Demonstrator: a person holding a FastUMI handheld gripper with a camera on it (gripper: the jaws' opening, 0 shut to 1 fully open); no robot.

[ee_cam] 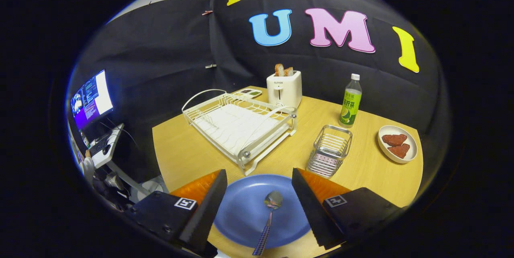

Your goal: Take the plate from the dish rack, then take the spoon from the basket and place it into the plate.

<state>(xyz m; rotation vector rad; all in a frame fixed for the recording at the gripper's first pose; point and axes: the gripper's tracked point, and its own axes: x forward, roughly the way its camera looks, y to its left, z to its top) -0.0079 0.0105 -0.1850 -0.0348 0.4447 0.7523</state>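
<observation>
The blue plate (249, 210) lies flat on the wooden worktop (192, 157), just in front of the white dish rack (240, 123), and the rack carries no dishes now. The spoon (270, 216) rests on the plate, with its bowl near the middle and its checked handle reaching over the near rim of the plate. The wire basket (330, 150) stands beside the rack, a little beyond the right finger, and I see nothing in it.

The claw (259, 194) is released: its two fingers stand wide apart on both sides of the plate, and nothing is between them that they press. The spoon lies in the gap between them, but neither finger touches it.

To my judgement, both steps are done, and the moment belongs to the end of the placing step, after the letting go. What remains, I think, is only to draw the claw back and up, straight away from the plate. This calls for some care, because the spoon handle sticks out over the rim toward the claw, and a low or sideways move could knock it and tip the spoon off the plate.
</observation>
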